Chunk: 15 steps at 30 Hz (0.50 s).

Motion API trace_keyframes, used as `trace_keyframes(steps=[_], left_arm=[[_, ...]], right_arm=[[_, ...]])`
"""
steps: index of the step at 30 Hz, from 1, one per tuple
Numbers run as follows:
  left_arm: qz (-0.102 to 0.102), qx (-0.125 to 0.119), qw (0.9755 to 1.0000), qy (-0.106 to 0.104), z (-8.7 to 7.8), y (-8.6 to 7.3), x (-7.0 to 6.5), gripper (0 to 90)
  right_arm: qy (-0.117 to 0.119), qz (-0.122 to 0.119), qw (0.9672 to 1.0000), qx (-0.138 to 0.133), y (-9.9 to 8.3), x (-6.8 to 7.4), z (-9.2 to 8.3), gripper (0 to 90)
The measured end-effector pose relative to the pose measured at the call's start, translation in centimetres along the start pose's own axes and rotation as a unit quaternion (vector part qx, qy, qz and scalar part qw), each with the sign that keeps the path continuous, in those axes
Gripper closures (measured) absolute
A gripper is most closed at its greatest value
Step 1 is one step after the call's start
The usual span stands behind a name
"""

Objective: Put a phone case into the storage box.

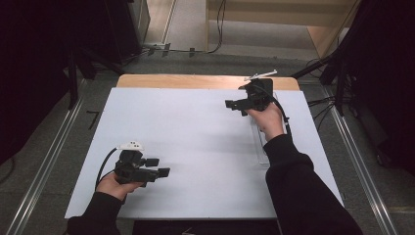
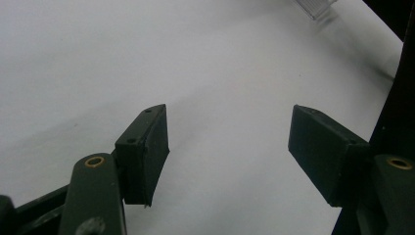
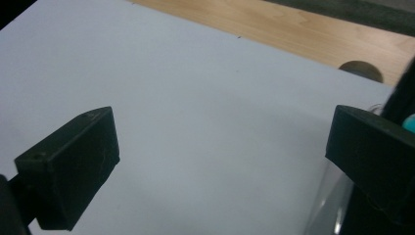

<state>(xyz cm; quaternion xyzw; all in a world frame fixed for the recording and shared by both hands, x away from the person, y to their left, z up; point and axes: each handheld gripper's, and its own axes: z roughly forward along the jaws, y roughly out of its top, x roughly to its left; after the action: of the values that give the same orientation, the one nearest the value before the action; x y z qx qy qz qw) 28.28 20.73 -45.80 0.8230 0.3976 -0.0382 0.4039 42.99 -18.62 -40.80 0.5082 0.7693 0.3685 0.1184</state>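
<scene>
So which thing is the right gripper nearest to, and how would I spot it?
Start at the white sheet covering the wooden table. Along its right edge, under the person's right forearm, lies a long, narrow clear plastic tray. It is see-through with glinting rims, unlike the matte black right gripper held open above its far end.

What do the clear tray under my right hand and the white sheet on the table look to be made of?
The clear tray looks like thin transparent plastic: the white shows through it and its edges catch light. The white sheet looks like matte paper or thin board, flat with soft shadows and no glare; which one is unclear. The table beyond it shows pale wood grain, possibly laminate.
</scene>
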Motion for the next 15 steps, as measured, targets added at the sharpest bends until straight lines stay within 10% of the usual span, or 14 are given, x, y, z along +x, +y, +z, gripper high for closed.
trace_keyframes(steps=[15], left_arm=[[0.002,-0.003,1.0000,-0.002,-0.4,0.2,0.3,31.4]], right_arm=[[0.055,-0.034,0.9974,0.030,-2.8,2.7,0.0,12.7]])
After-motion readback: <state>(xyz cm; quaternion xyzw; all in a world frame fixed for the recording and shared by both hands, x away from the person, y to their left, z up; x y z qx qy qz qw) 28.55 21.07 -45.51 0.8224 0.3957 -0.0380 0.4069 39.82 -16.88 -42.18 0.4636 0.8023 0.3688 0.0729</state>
